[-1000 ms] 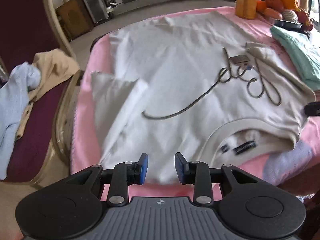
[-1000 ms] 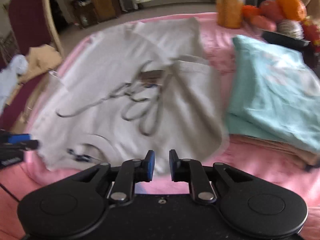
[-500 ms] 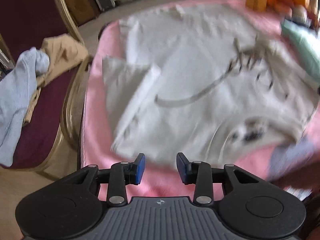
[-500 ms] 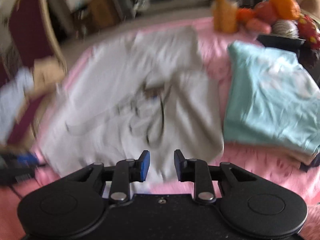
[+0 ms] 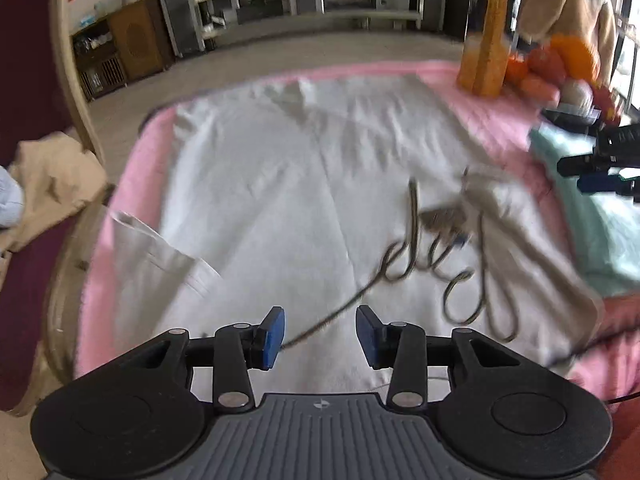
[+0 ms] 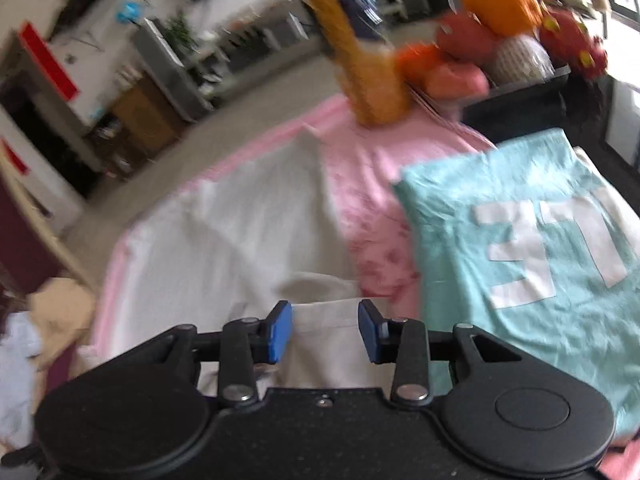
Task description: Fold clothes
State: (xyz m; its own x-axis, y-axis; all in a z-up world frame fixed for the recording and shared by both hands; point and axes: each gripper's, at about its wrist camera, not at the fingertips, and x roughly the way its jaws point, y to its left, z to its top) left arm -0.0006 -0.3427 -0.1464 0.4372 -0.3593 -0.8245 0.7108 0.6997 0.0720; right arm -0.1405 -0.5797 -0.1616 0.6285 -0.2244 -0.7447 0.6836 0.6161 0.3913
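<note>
A cream T-shirt [image 5: 280, 200] with dark script lettering lies spread on the pink table cover [image 5: 132, 184], both sleeves folded inward. My left gripper [image 5: 320, 338] hovers over the shirt's near part, open, with nothing between its blue pads. In the right wrist view the shirt [image 6: 240, 240] fills the left half. My right gripper [image 6: 325, 332] hangs above the folded right sleeve [image 6: 324, 312]; its jaws are opening and the cloth lies under the gap, not pinched. The right gripper [image 5: 576, 174] also shows at the left view's right edge.
A folded teal shirt [image 6: 540, 260] with white letters lies on the right. Behind it stand an orange box [image 6: 368, 72] and a bowl of fruit [image 6: 500, 32]. A chair on the left holds beige [image 5: 52, 176] and light blue clothes.
Both grippers moved forward over the shirt, so the collar left the left view. The right gripper swung right, rolled, and its jaws widened. The left jaws spread slightly.
</note>
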